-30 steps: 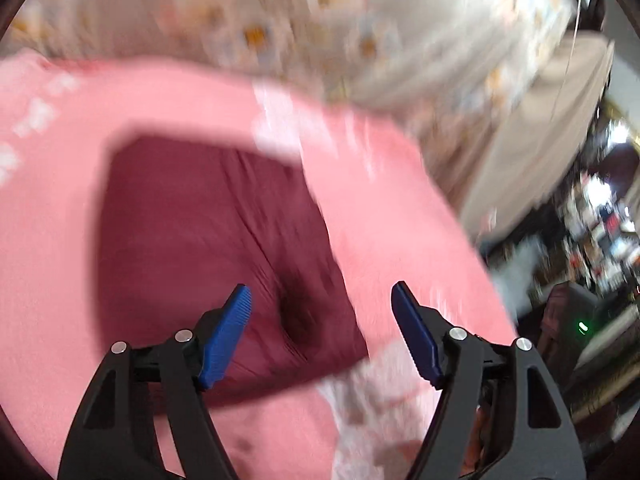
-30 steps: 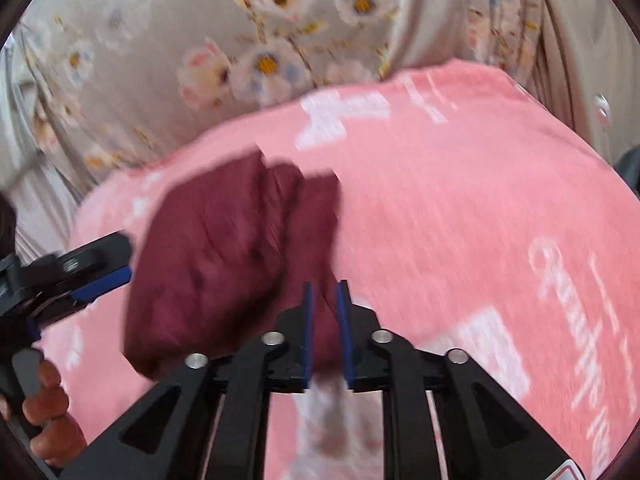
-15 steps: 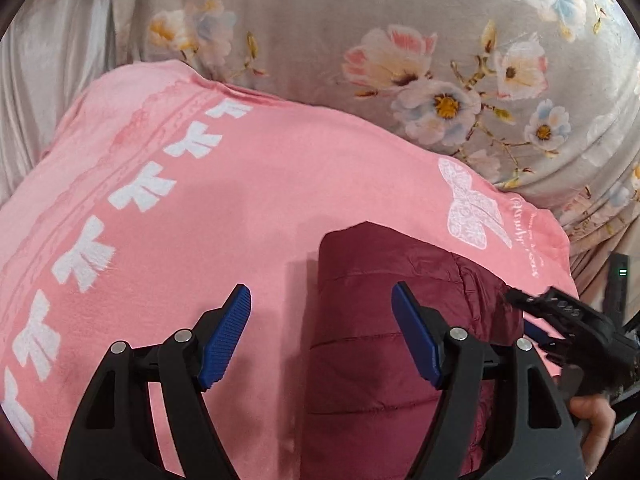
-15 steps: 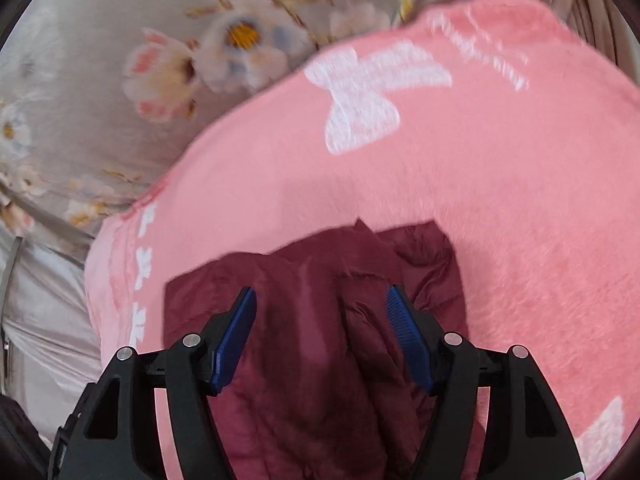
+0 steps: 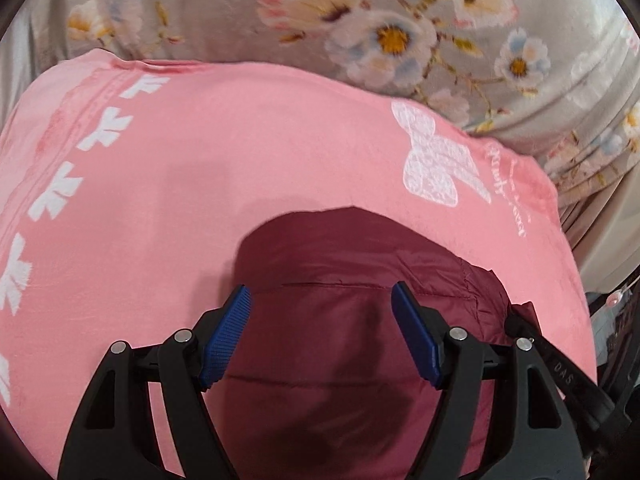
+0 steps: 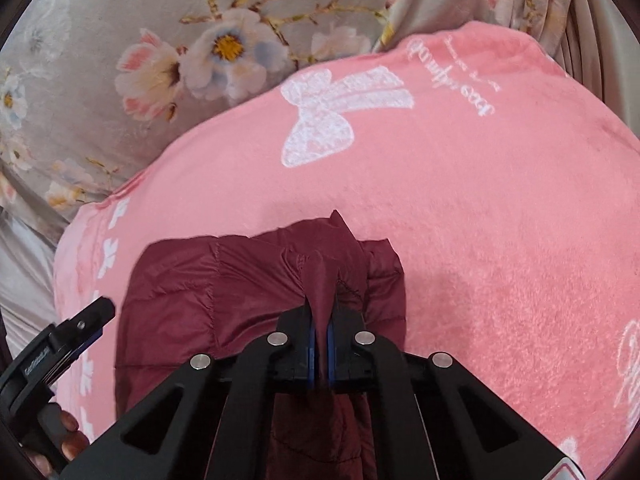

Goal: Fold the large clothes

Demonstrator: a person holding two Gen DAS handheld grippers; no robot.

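Observation:
A folded maroon quilted jacket [image 5: 344,264] lies on a pink blanket [image 5: 180,168]. My left gripper [image 5: 320,304] is open and empty, its blue pads spread just above the jacket's near part. In the right wrist view the jacket [image 6: 208,292] sits at the lower left, and my right gripper [image 6: 320,320] is shut on a pinched-up fold of its fabric [image 6: 320,280] at its right edge. The left gripper [image 6: 60,344] also shows at the lower left of the right wrist view, held by a hand.
The pink blanket [image 6: 480,220] has white bows and lettering and covers the surface. Grey floral fabric [image 5: 380,20] lies behind it, also seen in the right wrist view [image 6: 160,48]. Dark clutter [image 5: 616,320] sits past the blanket's right edge.
My right gripper was open over the jacket half a second ago and has closed on a fold of it. My left gripper has shifted right, over the jacket, still open.

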